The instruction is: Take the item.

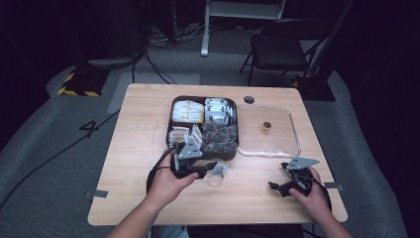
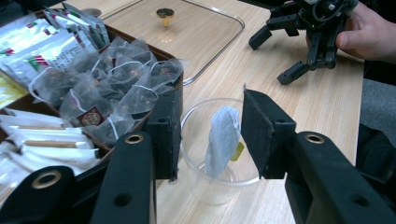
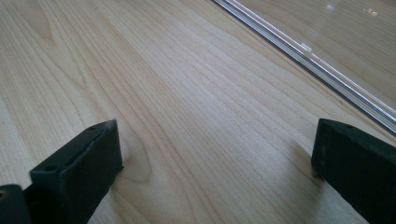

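1. Clear plastic cup on the table, just at 6 o'clock of the box, near the front edge.
2. Grey tea bag already inside the cup, leaning upright against the wall, yellow tag beside it.
3. Left gripper hovering over the cup, jaws about half open to either side of the rim, gripping nothing; bag free between them, touching neither pad as far as can be told.
4. Right gripper at 4 o'clock of the table, low over bare wood, jaws wide apart and empty; edge of the lid just beyond at 1 o'clock.
5. Box open, full of sachets and mesh bags, at 12 o'clock of the cup.
6. Clear lid with its gold knob flat on the table at 3 o'clock of the box, touching or almost touching its side.
7. Judged done: lid off, one bag picked and dropped in the cup.
8. Judged left: drawing the left gripper clear, then likely setting the lid back on the box with the right one.
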